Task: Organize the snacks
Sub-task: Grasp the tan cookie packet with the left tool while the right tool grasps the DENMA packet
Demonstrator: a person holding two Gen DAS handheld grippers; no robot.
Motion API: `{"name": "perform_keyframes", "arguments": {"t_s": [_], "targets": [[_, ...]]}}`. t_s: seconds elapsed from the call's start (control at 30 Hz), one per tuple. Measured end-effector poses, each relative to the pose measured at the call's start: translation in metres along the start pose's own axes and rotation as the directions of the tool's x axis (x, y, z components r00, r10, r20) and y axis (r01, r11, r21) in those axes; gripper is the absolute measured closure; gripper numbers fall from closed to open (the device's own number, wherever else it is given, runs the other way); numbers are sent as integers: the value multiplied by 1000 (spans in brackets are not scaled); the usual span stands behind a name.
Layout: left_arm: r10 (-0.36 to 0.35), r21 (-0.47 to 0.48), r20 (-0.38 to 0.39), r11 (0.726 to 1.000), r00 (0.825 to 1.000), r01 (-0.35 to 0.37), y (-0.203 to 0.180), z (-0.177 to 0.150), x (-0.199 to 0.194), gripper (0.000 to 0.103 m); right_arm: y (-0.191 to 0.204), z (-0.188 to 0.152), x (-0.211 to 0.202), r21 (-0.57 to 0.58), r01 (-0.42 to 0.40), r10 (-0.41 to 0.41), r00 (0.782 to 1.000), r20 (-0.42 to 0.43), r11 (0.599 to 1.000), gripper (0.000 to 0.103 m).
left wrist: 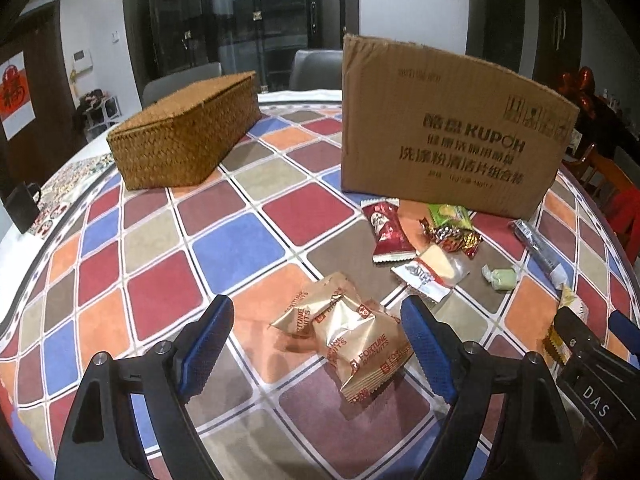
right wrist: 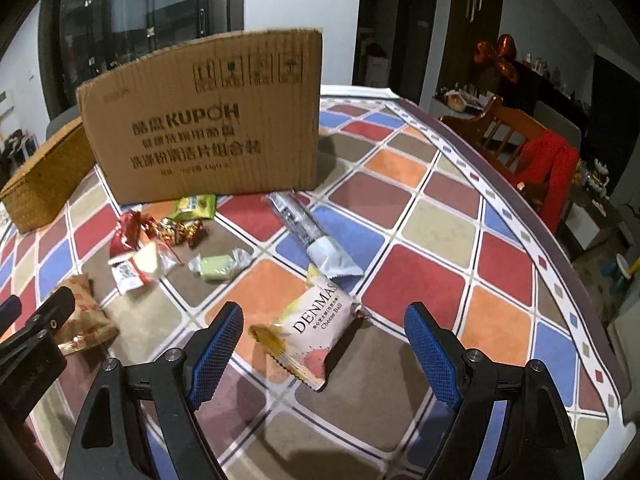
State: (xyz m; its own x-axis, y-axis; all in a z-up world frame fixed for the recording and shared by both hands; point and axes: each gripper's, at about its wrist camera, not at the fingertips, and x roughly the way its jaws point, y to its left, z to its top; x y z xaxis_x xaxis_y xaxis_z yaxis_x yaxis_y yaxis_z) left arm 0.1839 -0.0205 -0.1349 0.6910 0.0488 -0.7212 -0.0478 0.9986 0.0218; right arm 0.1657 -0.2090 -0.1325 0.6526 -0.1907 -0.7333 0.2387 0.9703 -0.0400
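We hold the left hand-held gripper (left wrist: 316,332) tilted down over the desk (left wrist: 224,240), its two blue fingers (left wrist: 208,344) spread wide with nothing pressed between them. Lying in the gap, just ahead of the fingertips, are the gold Fortune Biscuits packets (left wrist: 348,332), two of them overlapping on the checked cloth, closer to the right finger than the left and touching neither that we can see.

Our right hand-held gripper (right wrist: 324,340) is likewise tilted down with its fingers (right wrist: 218,344) standing well apart and clamped on nothing. Between them, a little ahead, rests the white Denmas cheese ball packet (right wrist: 316,336), lying flat and at a slant. Just beyond it is a long silver-grey packet (right wrist: 312,232), pointing away from us.

Further ahead of both grippers a small scatter of snacks lies near the foot of the cardboard box (left wrist: 448,128): a red packet (left wrist: 386,232), a green packet (left wrist: 448,216), some foil-wrapped sweets (left wrist: 452,236), a white and red sachet (left wrist: 428,272) and a pale green wrapped sweet (left wrist: 500,276). The box stands upright on the desk, printed side towards us. Off to the left of it, well beyond the left gripper, sits the woven basket (left wrist: 188,132) with its lid on.
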Motion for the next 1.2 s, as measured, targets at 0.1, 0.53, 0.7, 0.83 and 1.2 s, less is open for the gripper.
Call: {"name": "perform_keyframes", "arguments": {"t_s": [0.1,0.53,0.7,0.83,1.2], "targets": [[-9,-3,-16,1000,1000,9,-2,-1,6,17,-1,-1,8,6,-3,3,1000,-25,1000,19],[-63,1,-41,998,997,63,-6,-2,19,36,1,-3,25,16,-43,45,996,-83,999,32],[-93,20,-28,995,995,93,-10,-1,17,59,1,-2,23,21,-61,63,995,-75,998,46],[-107,34,-15,994,994,107,-11,-1,15,65,1,-1,21,20,-80,81,994,-67,997,54],[-118,43,8,992,993,117,-10,4,3,72,1,6,10,19,-101,102,994,-29,995,58]]}}
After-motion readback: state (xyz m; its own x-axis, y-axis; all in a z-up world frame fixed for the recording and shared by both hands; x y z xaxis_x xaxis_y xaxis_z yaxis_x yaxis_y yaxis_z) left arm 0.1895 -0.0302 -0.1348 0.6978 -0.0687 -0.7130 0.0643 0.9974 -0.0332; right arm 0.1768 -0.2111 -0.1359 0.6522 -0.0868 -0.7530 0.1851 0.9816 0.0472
